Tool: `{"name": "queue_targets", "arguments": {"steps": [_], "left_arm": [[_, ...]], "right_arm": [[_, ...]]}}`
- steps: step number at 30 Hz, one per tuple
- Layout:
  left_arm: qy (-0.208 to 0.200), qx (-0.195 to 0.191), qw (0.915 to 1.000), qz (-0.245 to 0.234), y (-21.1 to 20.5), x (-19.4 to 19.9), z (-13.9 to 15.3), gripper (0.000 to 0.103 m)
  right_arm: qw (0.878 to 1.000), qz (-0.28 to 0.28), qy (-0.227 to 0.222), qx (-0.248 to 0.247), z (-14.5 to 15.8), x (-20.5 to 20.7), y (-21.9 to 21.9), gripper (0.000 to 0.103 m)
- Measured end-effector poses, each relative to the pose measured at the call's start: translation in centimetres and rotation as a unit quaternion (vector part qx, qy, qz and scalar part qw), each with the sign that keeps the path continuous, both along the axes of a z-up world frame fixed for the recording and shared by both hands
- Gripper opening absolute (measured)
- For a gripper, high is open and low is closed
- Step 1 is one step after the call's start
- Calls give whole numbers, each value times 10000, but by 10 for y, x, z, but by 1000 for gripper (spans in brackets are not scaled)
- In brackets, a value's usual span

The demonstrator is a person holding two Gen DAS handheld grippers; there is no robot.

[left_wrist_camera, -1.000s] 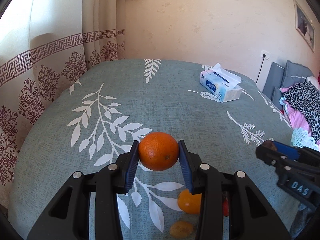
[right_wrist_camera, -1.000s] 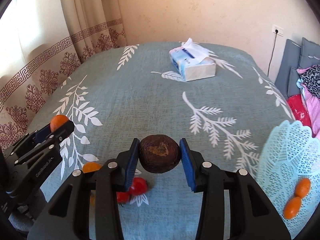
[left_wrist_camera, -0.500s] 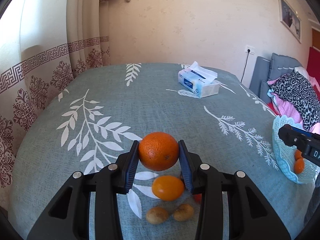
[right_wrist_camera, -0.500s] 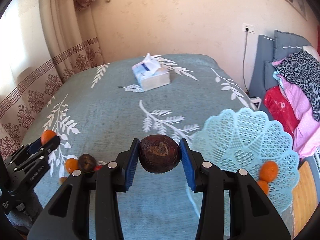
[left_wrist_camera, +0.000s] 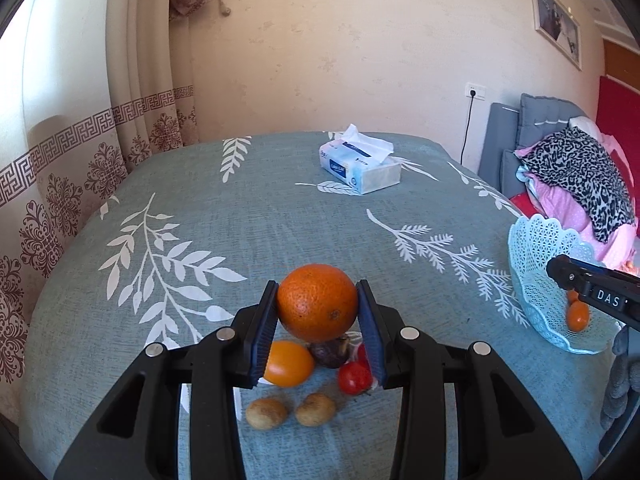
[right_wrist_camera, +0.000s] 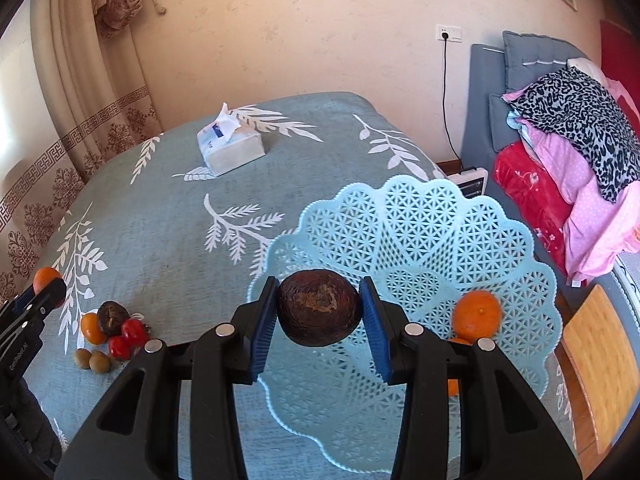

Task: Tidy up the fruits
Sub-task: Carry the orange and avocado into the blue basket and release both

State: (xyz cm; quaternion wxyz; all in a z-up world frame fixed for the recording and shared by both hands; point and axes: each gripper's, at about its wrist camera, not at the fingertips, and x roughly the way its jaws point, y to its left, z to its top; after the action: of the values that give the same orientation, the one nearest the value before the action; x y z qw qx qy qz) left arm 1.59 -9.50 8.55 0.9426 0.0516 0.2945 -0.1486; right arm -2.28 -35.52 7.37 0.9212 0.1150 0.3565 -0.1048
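Leaf-print tablecloth (left_wrist_camera: 280,220), left gripper (left_wrist_camera: 318,312) clamping orange (left_wrist_camera: 317,302), tilted downward

- My right gripper (right_wrist_camera: 319,309) clamps a dark brown wrinkled fruit (right_wrist_camera: 319,307) between its blue pads, above the near-left rim of a pale blue lattice basket (right_wrist_camera: 404,232).
- A tangerine (right_wrist_camera: 478,314) lies in the basket.
- At far left, my left gripper (right_wrist_camera: 47,285) holds an orange (right_wrist_camera: 45,276).
- Small fruits (right_wrist_camera: 110,330) cluster on the teal leaf-print cloth (right_wrist_camera: 168,232).

Orange (left_wrist_camera: 317,302) held aloft, dark wrinkled fruit (right_wrist_camera: 319,307) above basket (right_wrist_camera: 460,224)
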Motion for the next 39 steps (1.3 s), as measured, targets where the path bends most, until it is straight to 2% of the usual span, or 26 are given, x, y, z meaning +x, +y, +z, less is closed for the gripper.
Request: {"name": "queue_targets", "arguments": {"steps": [7, 21, 23, 29, 39], "left_arm": [[32, 100, 9999, -124, -19, -7, -2, 39], [138, 283, 9972, -674, -76, -12, -1, 39], [133, 309, 9964, -774, -86, -14, -1, 39], [169, 291, 9906, -1329, -130, -20, -5, 39], [518, 178, 9822, -1798, -174, -17, -18, 40]], "right_arm": [[9995, -235, -110, 200, 1, -14, -24, 45], [9941, -743, -533, 579, 10, -43, -73, 46], [9937, -776, -555, 584, 10, -44, -77, 53], [9930, -987, -636, -101, 15, -47, -71, 54], [9904, -1191, -673, -208, 16, -49, -77, 54]]}}
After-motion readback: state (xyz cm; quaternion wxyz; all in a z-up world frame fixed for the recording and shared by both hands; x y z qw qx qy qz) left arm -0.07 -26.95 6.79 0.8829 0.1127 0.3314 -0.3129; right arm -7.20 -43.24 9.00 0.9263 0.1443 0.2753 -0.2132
